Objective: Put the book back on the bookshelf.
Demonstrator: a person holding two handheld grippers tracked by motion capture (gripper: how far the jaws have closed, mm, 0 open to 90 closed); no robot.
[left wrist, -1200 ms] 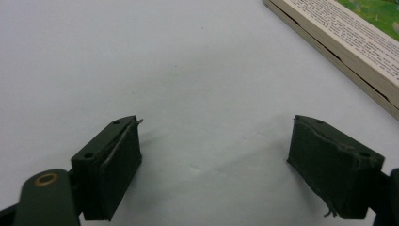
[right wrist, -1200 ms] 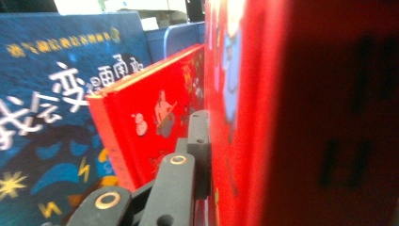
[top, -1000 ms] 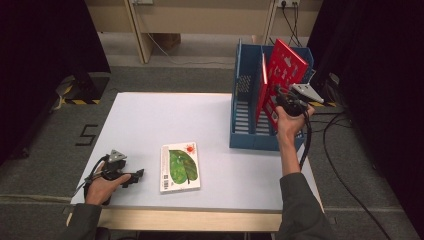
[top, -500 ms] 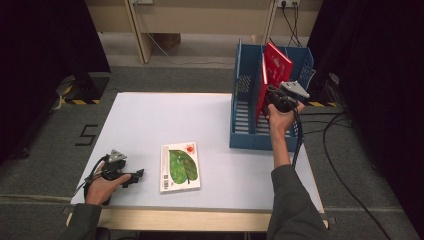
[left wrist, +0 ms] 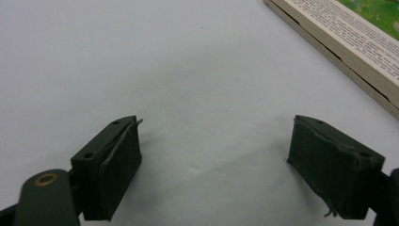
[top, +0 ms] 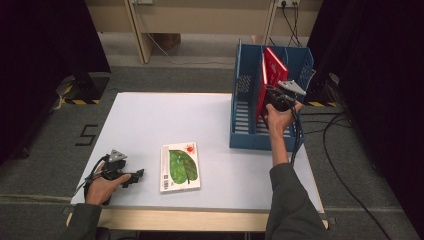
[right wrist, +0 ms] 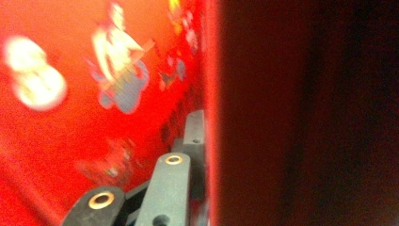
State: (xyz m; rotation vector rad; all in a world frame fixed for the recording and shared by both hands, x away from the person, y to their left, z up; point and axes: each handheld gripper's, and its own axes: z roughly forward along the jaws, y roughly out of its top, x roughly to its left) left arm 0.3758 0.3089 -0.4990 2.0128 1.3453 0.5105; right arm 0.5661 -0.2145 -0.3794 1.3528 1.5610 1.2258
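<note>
High view: right tool [top: 272, 97] apparently pinches the red book [top: 273, 70] upright inside the blue rack [top: 245, 134].

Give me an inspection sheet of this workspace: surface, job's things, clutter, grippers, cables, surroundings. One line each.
Surface: white table, bare apart from the items below.
Job's things: red book held upright in the blue slotted rack at the table's far right; green-leaf book lying flat near the front edge.
Clutter: nothing seen.
Grippers: left gripper resting on the table beside the green-leaf book, jaws wide apart and empty; right gripper shut on the red book's edge at the rack.
Cables: black cable trailing from the right gripper along the forearm; more black cables on the floor to the right.
Surroundings: grey carpet, dark curtains on both sides, wooden furniture legs behind.
</note>
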